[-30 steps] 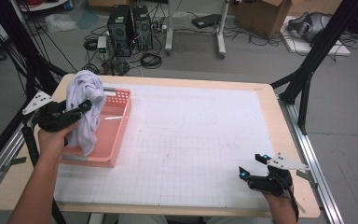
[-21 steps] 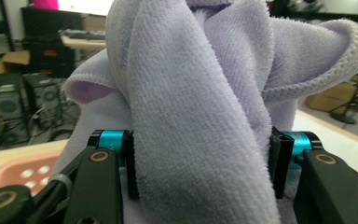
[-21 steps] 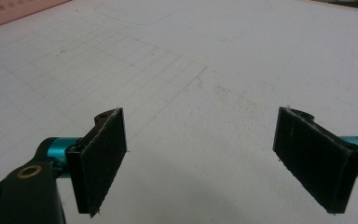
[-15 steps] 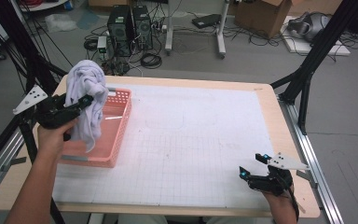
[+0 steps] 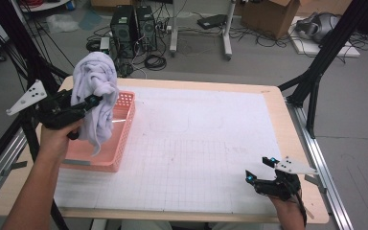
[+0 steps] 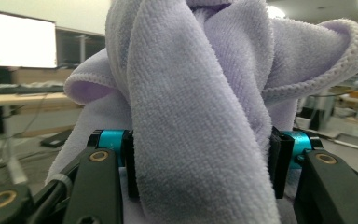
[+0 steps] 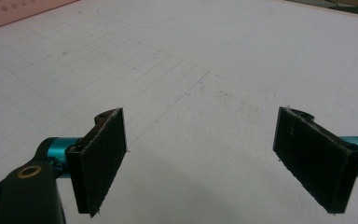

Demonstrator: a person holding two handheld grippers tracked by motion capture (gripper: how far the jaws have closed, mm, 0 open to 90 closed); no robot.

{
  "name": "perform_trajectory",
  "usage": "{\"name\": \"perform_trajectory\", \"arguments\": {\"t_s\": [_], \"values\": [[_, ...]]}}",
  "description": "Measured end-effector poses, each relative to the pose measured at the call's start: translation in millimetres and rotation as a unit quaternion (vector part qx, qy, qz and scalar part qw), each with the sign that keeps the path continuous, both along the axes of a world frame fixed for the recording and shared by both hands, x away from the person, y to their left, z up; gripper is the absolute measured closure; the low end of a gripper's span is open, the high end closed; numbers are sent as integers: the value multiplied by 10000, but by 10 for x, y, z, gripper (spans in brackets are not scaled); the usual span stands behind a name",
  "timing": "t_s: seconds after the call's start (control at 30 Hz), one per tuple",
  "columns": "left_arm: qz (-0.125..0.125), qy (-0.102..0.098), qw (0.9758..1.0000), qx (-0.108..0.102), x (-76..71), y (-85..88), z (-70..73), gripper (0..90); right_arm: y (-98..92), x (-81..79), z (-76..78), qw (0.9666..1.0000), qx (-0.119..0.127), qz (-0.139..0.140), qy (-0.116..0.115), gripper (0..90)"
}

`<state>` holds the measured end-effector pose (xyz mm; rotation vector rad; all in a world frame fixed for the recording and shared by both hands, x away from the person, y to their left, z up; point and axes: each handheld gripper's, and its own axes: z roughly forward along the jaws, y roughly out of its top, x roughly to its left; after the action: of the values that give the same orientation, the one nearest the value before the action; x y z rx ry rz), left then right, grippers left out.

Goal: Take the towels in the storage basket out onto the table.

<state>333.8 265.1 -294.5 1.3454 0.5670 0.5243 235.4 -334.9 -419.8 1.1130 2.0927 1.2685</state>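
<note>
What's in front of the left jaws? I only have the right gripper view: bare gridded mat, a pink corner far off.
Observer: The left gripper is shut on a lilac microfibre towel, bunched thick between its pads.
Operator: Is the towel off the table?
Observer: Yes. In the high view it hangs from the jaws above a pink plastic basket at the mat's left edge, its lower end dangling inside the basket.
Operator: Anything else in that basket?
Observer: The part I can see looks bare, though the towel and hand cover some of it.
Operator: And my right gripper?
Observer: The right gripper sits near the table's front right corner, jaws open, nothing between them.
</note>
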Motion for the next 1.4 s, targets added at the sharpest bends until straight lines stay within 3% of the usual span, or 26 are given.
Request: {"name": "perform_trajectory", "arguments": {"t_s": [0.2, 0.4, 0.57, 0.83, 1.07, 1.13, 1.17, 1.2, 1.37, 1.4], "values": [[-299, -74, 9994, 128, -6, -219, 54, 481, 4, 1, 1, 10000, 2, 22, -8, 158], [-584, -61, 9982, 85, 24, -476, 81, 478, 2, 8, -2, 10000, 1, 25, -21, 158], [-729, 74, 9969, 293, 68, -735, -13, 475, 9, 9, -2, 10000, 26, 34, 18, 158], [-884, 254, 9948, 449, 108, -1059, -153, 469, -4, 13, -11, 10000, 33, 41, 4, 158], [-1229, 421, 9907, 412, 157, -1455, -305, 468, -5, 35, -28, 10000, 48, 40, 26, 158], [-1338, 520, 9881, 555, 187, -1662, -401, 467, -4, 49, -40, 10000, 59, 53, 45, 158], [-1338, 520, 9881, 555, 187, -1662, -401, 467, -7, 57, -46, 10000, 56, 60, 52, 158], [-1420, 611, 9858, 655, 214, -1802, -476, 466, -12, 60, -51, 9999, 61, 65, 64, 158], [-1485, 799, 9825, 790, 256, -2060, -620, 462, -60, 49, -56, 9999, 107, 37, 91, 158], [-1443, 843, 9817, 914, 271, -2168, -690, 460, -71, 48, -54, 9999, 91, 31, 72, 158]]}}
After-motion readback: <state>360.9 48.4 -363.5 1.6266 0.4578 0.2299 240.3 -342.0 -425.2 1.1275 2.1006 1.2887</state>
